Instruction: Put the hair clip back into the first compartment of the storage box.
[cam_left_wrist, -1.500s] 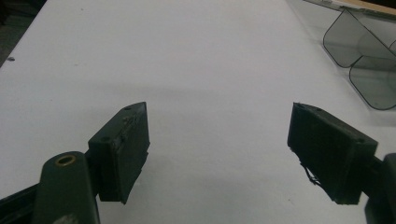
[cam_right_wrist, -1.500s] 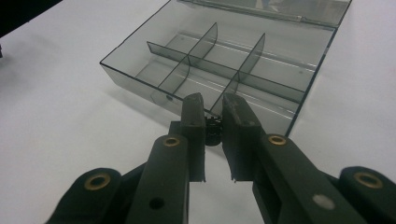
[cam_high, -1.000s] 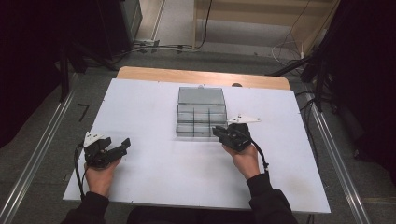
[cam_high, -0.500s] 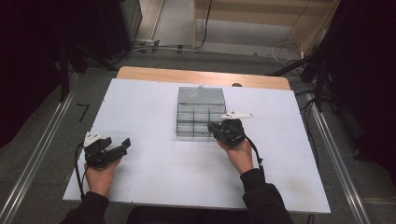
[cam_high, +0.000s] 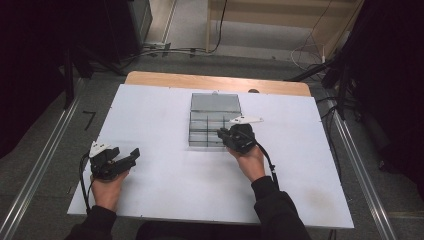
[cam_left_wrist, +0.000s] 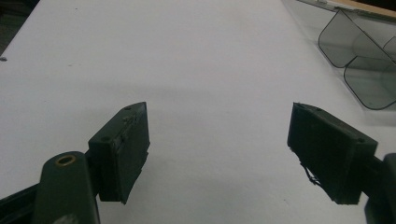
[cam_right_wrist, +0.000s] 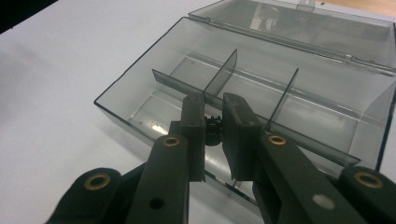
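Note:
A clear grey compartment box (cam_high: 215, 107) lies open mid-table, its lid (cam_high: 216, 102) folded back flat. Thin dividers (cam_right_wrist: 219, 72) split its inside. My right gripper (cam_high: 223, 135) hovers over the box's near edge, shut on a small black toothed part (cam_right_wrist: 214, 129) that hangs above a front compartment (cam_right_wrist: 154, 109). The right gripper view has that gripper (cam_right_wrist: 212, 133) with its jaws nearly together around the part. My left gripper (cam_high: 131, 156) rests near the table's front left, far from the box. Its jaws stand wide open with nothing between them, as the left gripper view (cam_left_wrist: 217, 154) confirms.
The white tabletop (cam_high: 160, 120) spreads around the box, with a wooden strip (cam_high: 215, 81) along its far edge. Metal rails (cam_high: 45, 160) run down both sides on the floor. A corner of the box (cam_left_wrist: 359, 70) lies at the far right of the left gripper view.
My right gripper has moved forward and a little left, from beside the box's near right corner to over its front edge. The left gripper has stayed put.

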